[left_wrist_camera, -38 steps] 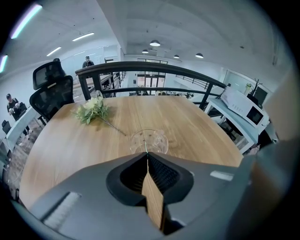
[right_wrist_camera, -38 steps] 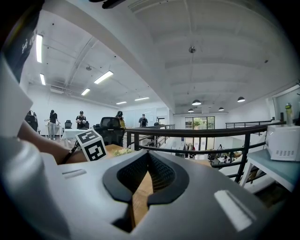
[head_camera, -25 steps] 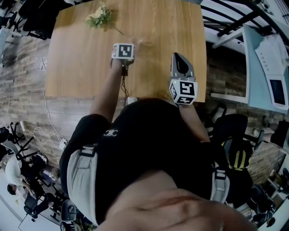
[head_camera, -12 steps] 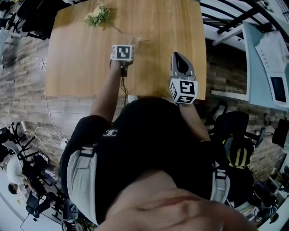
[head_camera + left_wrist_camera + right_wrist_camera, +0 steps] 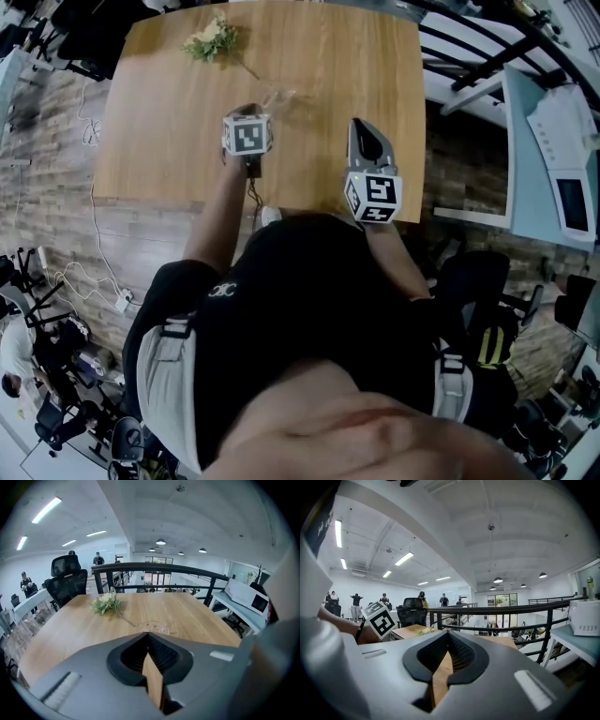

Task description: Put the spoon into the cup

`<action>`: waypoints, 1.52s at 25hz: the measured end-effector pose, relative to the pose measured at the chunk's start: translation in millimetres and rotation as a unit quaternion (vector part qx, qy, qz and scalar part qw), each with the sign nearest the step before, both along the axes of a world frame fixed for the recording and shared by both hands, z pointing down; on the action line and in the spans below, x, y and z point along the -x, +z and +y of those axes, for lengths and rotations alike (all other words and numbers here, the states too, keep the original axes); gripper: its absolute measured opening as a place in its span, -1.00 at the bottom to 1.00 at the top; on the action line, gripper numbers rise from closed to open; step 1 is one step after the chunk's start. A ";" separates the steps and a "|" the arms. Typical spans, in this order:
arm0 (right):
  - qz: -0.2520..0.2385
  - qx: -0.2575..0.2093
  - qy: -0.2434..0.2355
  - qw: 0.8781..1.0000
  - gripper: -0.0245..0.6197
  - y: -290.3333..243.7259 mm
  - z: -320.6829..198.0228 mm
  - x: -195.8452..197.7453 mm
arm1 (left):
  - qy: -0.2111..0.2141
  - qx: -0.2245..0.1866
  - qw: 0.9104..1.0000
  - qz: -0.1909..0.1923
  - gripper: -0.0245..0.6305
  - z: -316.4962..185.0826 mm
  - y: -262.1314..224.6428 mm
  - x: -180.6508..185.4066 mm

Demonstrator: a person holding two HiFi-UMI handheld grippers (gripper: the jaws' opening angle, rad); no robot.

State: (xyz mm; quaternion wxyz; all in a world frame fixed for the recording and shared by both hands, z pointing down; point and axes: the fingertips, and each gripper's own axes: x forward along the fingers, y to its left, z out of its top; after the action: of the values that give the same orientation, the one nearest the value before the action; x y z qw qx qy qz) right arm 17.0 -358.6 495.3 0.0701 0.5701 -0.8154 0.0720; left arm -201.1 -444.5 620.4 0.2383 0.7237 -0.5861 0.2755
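Both of ours are pinched together with nothing in them: left tool [image 5: 149, 635] over the wooden tabletop [image 5: 169, 112], right tool [image 5: 449, 634] near its front edge. The clear cup [image 5: 154, 627] stands on the tabletop just ahead of the left tool, with a flower sprig [image 5: 107, 604] behind it to the left. We can't make out the spoon.
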 end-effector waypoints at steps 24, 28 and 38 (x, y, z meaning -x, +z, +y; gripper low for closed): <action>-0.026 -0.049 -0.057 0.997 -0.93 -23.8 3.1 28.8 | 0.064 -0.284 0.955 0.056 -0.89 66.6 -162.8 -57.4; -0.025 -0.048 -0.066 0.996 -0.93 -21.0 3.4 33.0 | 0.065 -0.291 0.954 0.046 -0.89 76.1 -155.3 -55.4; -0.029 -0.035 -0.059 0.997 -0.93 -14.0 -3.7 27.5 | 0.042 -0.273 0.960 0.048 -0.89 74.1 -150.0 -50.2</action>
State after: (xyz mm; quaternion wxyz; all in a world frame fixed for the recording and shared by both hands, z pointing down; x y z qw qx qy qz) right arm -10.5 -362.2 481.4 0.0305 0.5208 -0.8513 0.0561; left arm -151.0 -370.3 470.4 0.0482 0.7978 -0.5957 0.0797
